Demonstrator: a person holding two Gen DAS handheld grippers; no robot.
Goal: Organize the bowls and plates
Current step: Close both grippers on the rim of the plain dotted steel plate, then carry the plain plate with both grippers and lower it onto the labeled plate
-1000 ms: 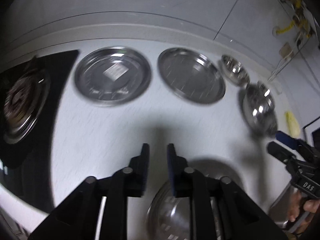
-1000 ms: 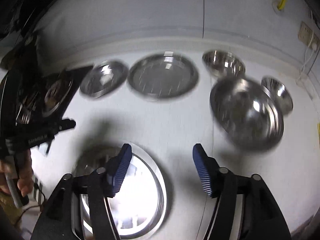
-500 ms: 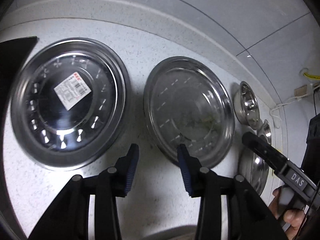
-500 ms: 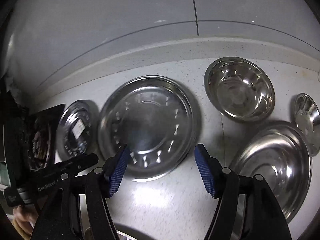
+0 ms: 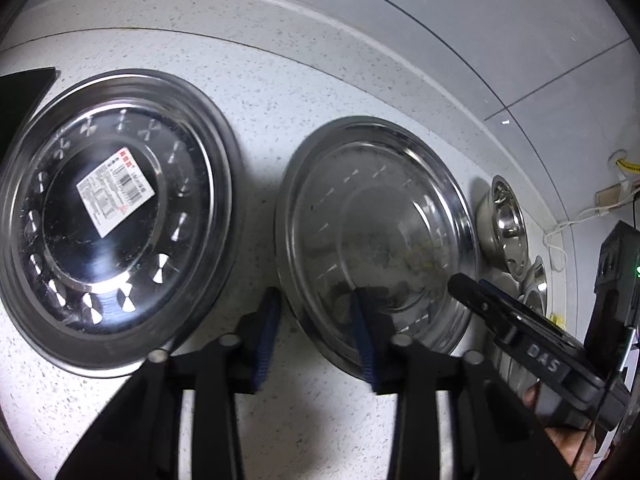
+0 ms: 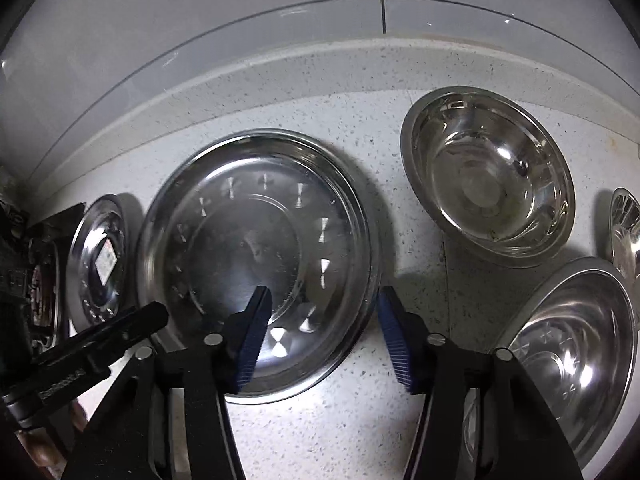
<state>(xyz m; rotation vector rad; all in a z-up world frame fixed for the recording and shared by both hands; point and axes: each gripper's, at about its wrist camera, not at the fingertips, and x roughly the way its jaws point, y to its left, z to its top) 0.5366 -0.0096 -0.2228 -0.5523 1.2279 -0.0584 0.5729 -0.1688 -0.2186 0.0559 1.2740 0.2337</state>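
A steel plate lies on the speckled counter; it also shows in the right wrist view. My left gripper is open, its jaws straddling this plate's left rim. My right gripper is open, its jaws straddling the same plate's right rim. A second steel plate with a white label lies to the left, also seen in the right wrist view. A steel bowl sits right of the middle plate. A larger bowl lies at the lower right.
The counter ends at a raised backsplash and tiled wall. A black stove lies at the far left. A small bowl sits at the right edge. Cables and a socket hang at the far right.
Both grippers have moved forward and down to the middle plate. The left gripper has opened wider and now straddles its left rim; the right now straddles its right rim.
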